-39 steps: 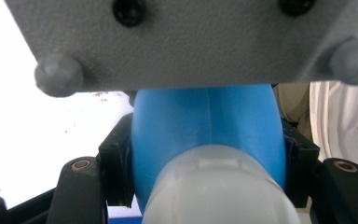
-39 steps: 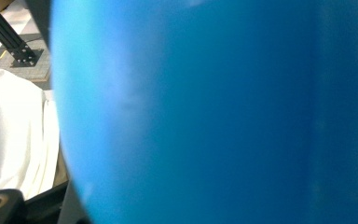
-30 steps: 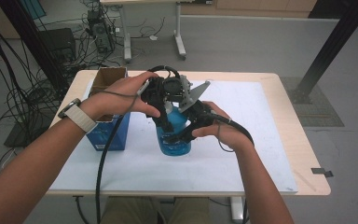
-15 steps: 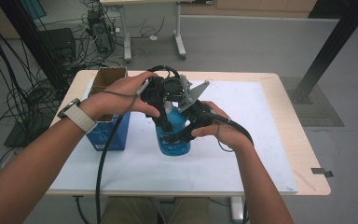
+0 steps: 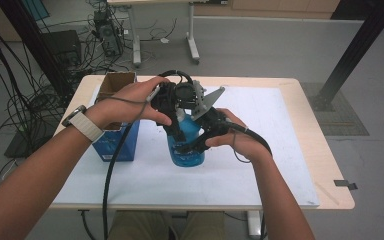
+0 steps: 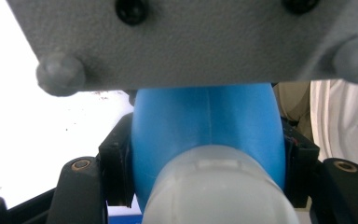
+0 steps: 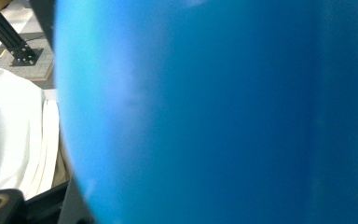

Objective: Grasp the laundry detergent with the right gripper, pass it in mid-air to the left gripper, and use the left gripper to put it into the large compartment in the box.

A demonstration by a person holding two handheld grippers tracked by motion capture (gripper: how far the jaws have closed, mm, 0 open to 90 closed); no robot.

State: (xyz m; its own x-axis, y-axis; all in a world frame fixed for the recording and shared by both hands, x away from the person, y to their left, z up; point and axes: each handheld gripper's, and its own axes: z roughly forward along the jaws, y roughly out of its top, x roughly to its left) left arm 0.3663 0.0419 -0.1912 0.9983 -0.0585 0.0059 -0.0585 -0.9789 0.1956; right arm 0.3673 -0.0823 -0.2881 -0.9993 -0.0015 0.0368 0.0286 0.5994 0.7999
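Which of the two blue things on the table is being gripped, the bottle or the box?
The blue bottle at the middle, clamped by both grippers. The blue box stands apart at the table's left, open-topped and untouched.

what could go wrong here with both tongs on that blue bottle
1. The left tongs clamp near the top of the translucent blue plastic bottle, at its whitish cap, while the right tongs clamp its body; if the body slips, twisting might spin the whole bottle rather than the cap.
2. The bottle stands close to the open blue cardboard box; a jerk could knock it over.
3. Hard squeezing may dent the plastic.
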